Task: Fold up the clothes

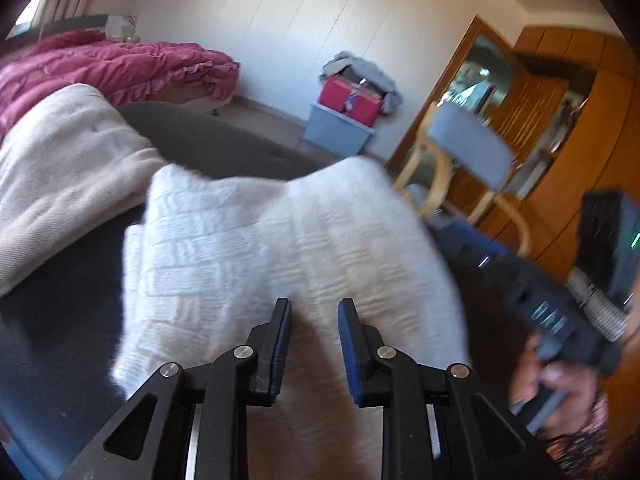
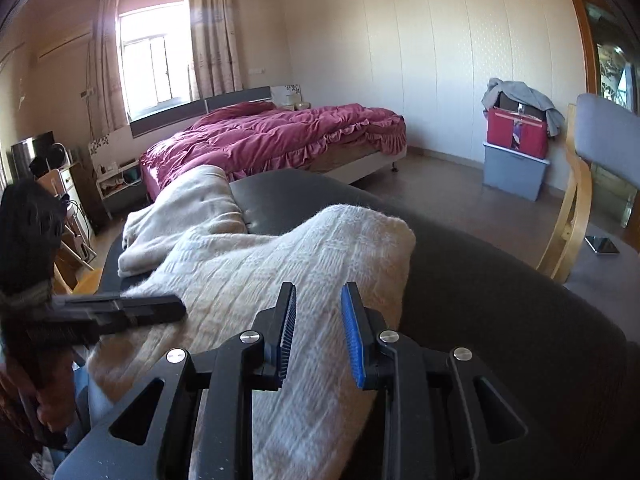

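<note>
My left claw (image 1: pixel 311 308) and right claw (image 2: pixel 318 300) both hang a little open and hold nothing over the white knit sweater (image 2: pixel 280 264) lying bunched on the dark table (image 2: pixel 500 288), so I should grab two corners and pull them flat together.

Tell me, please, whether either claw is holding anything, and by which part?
Neither: the left claw and right claw stand open above the white knitted sweater, gripping nothing.
</note>
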A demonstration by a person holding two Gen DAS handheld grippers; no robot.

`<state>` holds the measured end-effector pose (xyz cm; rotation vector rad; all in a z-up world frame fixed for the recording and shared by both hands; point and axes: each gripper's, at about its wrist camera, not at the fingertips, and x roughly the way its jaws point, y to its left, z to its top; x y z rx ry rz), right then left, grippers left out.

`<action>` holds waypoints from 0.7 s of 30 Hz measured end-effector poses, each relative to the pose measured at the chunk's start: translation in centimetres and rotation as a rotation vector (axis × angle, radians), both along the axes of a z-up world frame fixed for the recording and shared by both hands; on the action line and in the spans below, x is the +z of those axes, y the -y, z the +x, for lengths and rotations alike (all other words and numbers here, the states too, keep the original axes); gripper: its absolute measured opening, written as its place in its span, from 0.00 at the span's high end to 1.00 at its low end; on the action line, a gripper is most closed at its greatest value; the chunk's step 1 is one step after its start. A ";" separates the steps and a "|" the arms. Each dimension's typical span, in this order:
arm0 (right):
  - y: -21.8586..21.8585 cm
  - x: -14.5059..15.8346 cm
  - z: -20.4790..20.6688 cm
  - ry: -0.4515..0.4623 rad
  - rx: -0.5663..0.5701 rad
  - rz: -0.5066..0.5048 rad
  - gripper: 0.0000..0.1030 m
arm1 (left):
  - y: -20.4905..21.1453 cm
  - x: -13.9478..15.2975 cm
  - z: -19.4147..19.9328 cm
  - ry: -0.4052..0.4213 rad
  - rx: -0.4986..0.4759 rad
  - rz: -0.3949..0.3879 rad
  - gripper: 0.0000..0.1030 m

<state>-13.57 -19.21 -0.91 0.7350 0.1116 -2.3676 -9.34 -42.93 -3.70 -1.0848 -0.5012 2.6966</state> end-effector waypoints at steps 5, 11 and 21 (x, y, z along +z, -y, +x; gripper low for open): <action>2.2 0.5 -2.4 0.018 0.037 0.031 0.75 | 1.9 -1.4 0.7 -0.008 -0.010 0.019 0.82; 5.6 -2.8 -6.4 0.088 0.008 0.231 0.74 | 2.1 -2.0 1.8 -0.074 -0.063 -0.042 0.85; 2.0 -4.4 -5.8 0.122 0.017 0.046 0.70 | 4.2 -3.0 1.7 -0.086 -0.049 0.109 0.94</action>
